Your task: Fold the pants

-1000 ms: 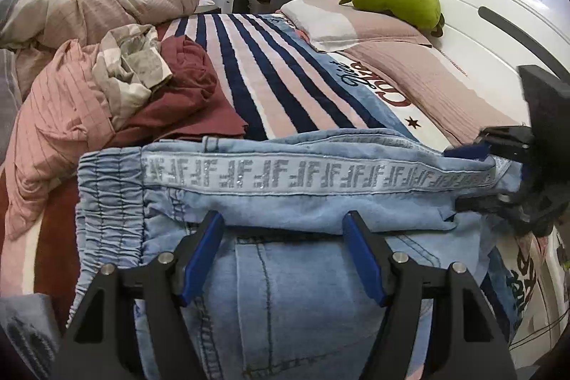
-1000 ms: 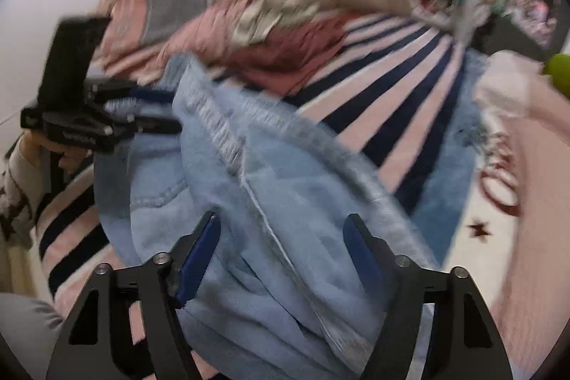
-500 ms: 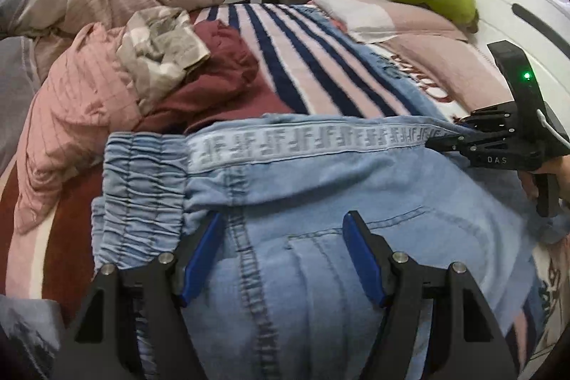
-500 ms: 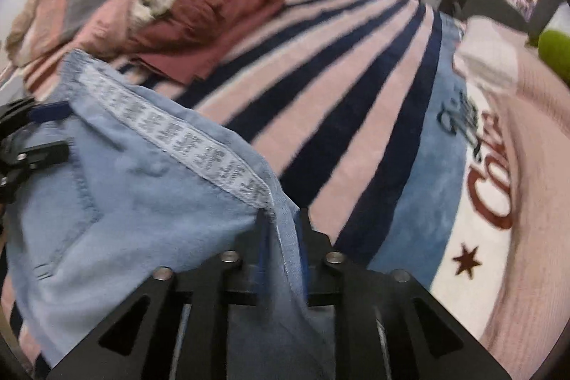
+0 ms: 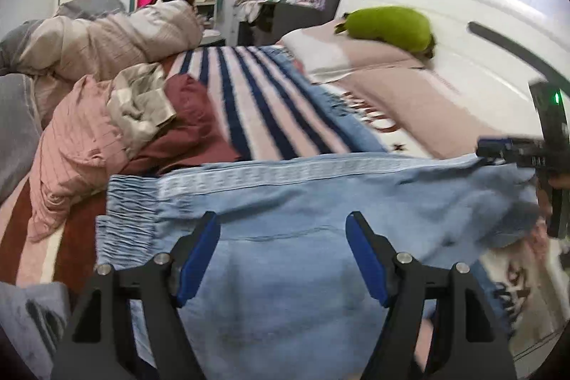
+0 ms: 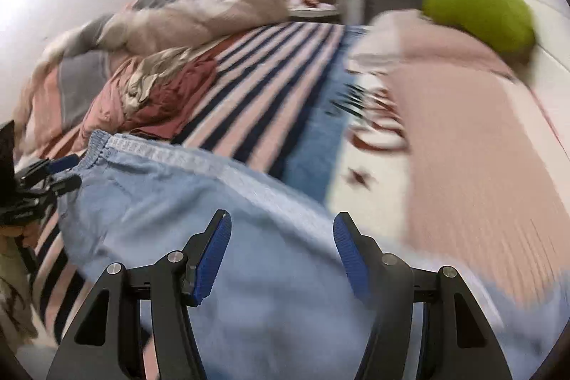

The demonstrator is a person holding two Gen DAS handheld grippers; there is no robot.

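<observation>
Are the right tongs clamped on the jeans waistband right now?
No: the right tongs stand wide open above the jeans, blue pads apart with no fabric between them.

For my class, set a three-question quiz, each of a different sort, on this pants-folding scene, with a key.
1. True or false: the left tool is shut on the jeans.
2. What lies on the pillow by the headboard? A) a green plush B) a book C) a shoe
3. Fill in: the bedspread bears navy and pink ____.

Key: 1 false, both the left tool and the right tool are open over the jeans; 2 A, the green plush; 3 stripes.
</observation>
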